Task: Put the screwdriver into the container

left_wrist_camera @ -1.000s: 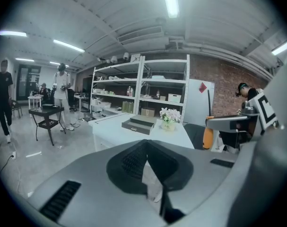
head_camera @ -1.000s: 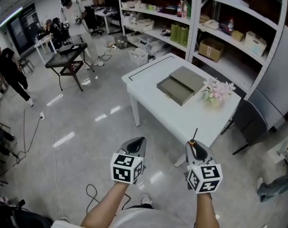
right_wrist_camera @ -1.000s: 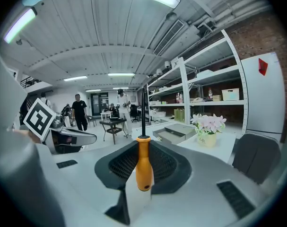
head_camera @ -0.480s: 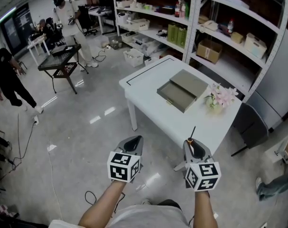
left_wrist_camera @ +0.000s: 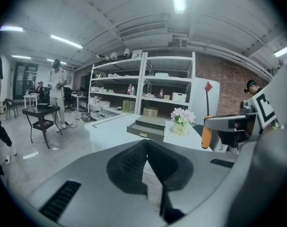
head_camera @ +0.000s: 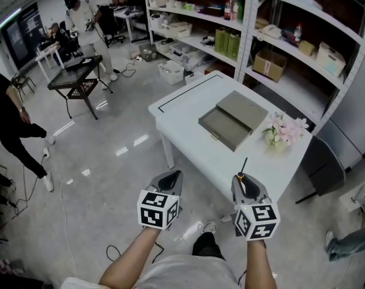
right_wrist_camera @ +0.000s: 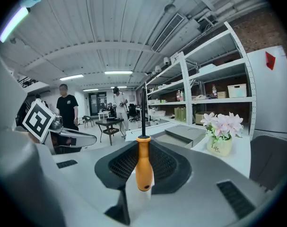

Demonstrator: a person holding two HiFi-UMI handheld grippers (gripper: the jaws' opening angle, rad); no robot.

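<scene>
My right gripper (head_camera: 245, 184) (right_wrist_camera: 144, 167) is shut on the orange handle of a screwdriver (right_wrist_camera: 143, 162) (head_camera: 243, 173), whose black shaft points up and forward. The screwdriver also shows at the right of the left gripper view (left_wrist_camera: 206, 129). My left gripper (head_camera: 172, 182) (left_wrist_camera: 145, 162) is shut with nothing in it. Both are held over the floor, short of the white table (head_camera: 188, 104). On that table lies the container, a grey box with its drawer pulled open (head_camera: 229, 118) (right_wrist_camera: 177, 135) (left_wrist_camera: 147, 127).
A pot of pink flowers (head_camera: 283, 129) (right_wrist_camera: 221, 132) stands on the table right of the box. White shelving (head_camera: 272, 35) lines the wall behind. A dark chair (head_camera: 317, 161) sits at the table's right. People (head_camera: 14, 125) and a black side table (head_camera: 80, 77) stand at the left.
The table has come a little nearer and lower in the head view. The person in black at the left has walked further into view. Both grippers keep their pose.
</scene>
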